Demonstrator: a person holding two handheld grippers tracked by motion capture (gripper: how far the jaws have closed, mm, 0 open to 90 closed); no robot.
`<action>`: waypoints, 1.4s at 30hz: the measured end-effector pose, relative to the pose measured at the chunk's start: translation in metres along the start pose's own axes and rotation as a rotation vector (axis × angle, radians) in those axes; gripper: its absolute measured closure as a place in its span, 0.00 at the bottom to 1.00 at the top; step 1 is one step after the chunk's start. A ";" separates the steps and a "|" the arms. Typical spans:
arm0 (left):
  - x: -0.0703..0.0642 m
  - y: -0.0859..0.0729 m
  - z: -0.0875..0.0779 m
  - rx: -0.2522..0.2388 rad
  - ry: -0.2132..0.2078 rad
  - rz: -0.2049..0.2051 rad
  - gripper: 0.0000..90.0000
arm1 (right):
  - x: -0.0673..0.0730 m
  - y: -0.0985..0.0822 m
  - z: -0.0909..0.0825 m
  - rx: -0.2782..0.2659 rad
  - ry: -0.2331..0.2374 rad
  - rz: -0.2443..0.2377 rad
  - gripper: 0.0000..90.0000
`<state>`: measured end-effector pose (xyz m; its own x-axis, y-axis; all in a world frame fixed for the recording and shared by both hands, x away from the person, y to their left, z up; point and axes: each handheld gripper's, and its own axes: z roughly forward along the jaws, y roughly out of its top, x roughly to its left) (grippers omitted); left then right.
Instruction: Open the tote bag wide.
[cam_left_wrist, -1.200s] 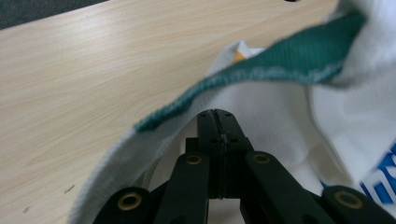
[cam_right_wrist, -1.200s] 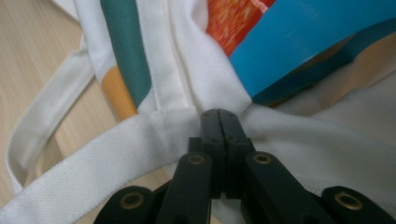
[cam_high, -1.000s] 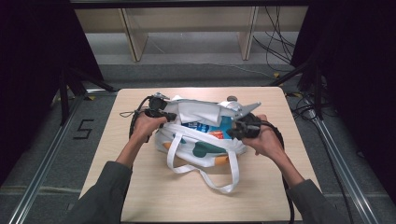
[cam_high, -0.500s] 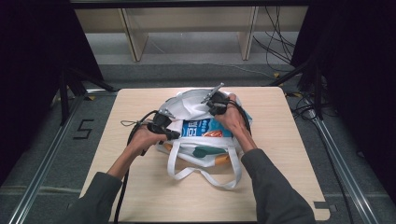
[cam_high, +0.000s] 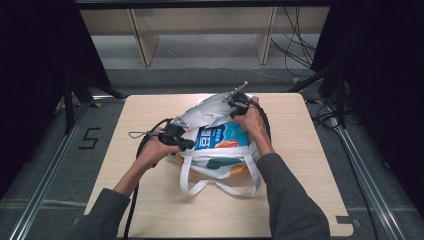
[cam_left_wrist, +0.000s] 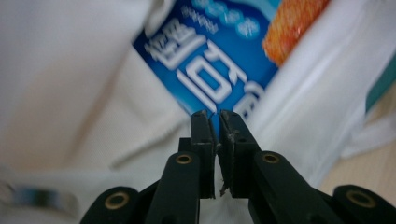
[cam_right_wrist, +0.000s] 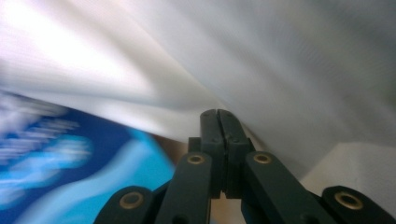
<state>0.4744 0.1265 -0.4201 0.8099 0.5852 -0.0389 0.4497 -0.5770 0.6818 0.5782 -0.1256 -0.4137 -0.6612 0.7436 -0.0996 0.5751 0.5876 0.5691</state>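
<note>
A white tote bag (cam_high: 212, 150) lies on its side at the middle of the light wooden tabletop (cam_high: 150, 200), its two white handle loops (cam_high: 220, 185) spread flat toward the person and its mouth lifted on the far side. Inside it, showing through the raised opening, is a blue package (cam_high: 220, 137) printed with white characters and an orange patch; teal and orange printing shows lower on the bag's near face.

The left gripper (cam_high: 182, 141) sits at the bag's left edge, held in the person's left hand (cam_high: 152, 152). In the left gripper view its fingers (cam_left_wrist: 203, 135) stand almost together, a thin slit between them, with white bag fabric (cam_left_wrist: 70, 70) and the edge of the blue package (cam_left_wrist: 210, 60) right at their tips; they appear to pinch the cloth there, though the blur makes the exact hold hard to confirm.

The right gripper (cam_high: 235, 100) is at the bag's far upper rim, held up in the right hand (cam_high: 250, 120). In the right gripper view its fingers (cam_right_wrist: 210, 140) are pressed fully together against a sheet of white fabric (cam_right_wrist: 280, 70), with the blurred blue package (cam_right_wrist: 60, 158) below and to the left. Whether cloth is caught between them cannot be told.

Black cables (cam_high: 145, 137) trail from the left gripper across the tabletop.
</note>
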 end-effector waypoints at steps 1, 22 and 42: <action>-0.001 0.005 0.001 -0.022 0.004 -0.023 0.93 | 0.002 0.001 -0.007 -0.029 0.033 0.004 1.00; 0.067 0.024 -0.009 -0.048 0.253 -0.166 0.95 | -0.034 -0.076 -0.073 -0.177 -0.058 -0.024 1.00; 0.057 0.003 0.002 -0.052 0.214 -0.180 0.92 | -0.027 -0.100 -0.058 -0.225 0.019 0.030 1.00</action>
<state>0.5228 0.1565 -0.4216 0.6180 0.7861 -0.0113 0.5549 -0.4260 0.7146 0.5105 -0.2224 -0.4208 -0.6556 0.7522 -0.0657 0.4738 0.4776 0.7398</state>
